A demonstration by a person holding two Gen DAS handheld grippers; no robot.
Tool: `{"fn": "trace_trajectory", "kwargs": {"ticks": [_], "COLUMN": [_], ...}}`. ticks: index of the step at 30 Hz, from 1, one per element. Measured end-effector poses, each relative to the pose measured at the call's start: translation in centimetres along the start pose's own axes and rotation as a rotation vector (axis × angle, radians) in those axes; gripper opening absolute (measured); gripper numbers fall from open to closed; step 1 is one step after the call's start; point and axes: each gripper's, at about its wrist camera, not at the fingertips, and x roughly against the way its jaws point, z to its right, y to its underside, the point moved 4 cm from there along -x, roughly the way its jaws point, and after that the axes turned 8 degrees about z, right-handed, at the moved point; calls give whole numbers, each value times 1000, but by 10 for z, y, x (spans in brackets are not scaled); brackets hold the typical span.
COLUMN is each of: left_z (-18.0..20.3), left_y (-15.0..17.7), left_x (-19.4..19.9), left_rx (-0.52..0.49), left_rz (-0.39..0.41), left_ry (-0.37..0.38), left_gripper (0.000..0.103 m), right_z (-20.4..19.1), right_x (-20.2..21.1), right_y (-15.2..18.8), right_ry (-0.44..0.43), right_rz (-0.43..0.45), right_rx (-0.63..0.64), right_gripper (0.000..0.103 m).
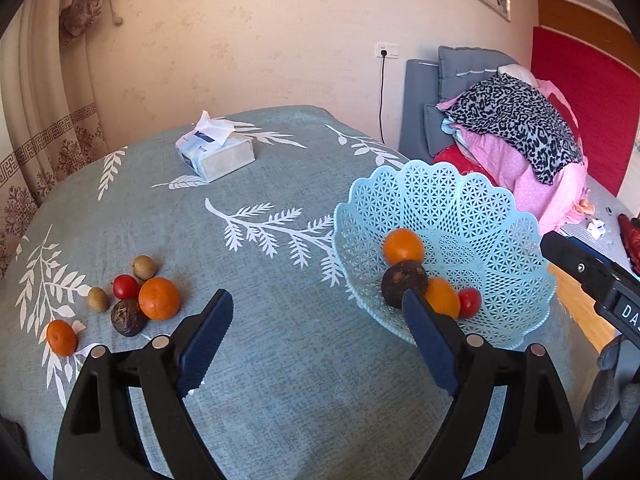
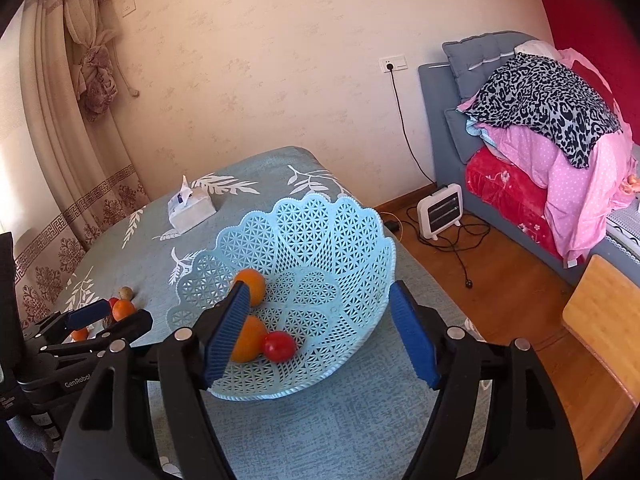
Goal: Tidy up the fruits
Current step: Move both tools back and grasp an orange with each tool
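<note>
A light blue lattice basket sits on the grey-green leaf-print tablecloth. It holds two oranges, a dark passion fruit and a red tomato. On the cloth at the left lie two oranges, a tomato, a dark passion fruit and two small brown fruits. My left gripper is open and empty, between the pile and the basket. My right gripper is open and empty over the basket's near rim.
A tissue pack lies at the table's far side. A sofa piled with clothes stands at the right. A small heater and cables are on the wooden floor. A wooden board is at the right.
</note>
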Motion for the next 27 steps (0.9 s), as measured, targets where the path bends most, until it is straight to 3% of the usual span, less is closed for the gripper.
{"fn": "trace_trajectory", "kwargs": {"ticks": [17,27], "left_z": [-62,-123], "left_y": [18,35], "left_x": [25,39], "left_rx": [89,186], "left_rz": [13,8], "left_ry": [-108,-200], "left_gripper": [89,90], "right_z": [-76,-126], "right_x": [-4,-9], "right_y": [14,29], "right_ry": [-124,-212], "right_rz": [-46,-87], "right_rx": [103,171], "right_gripper": [79,79]}}
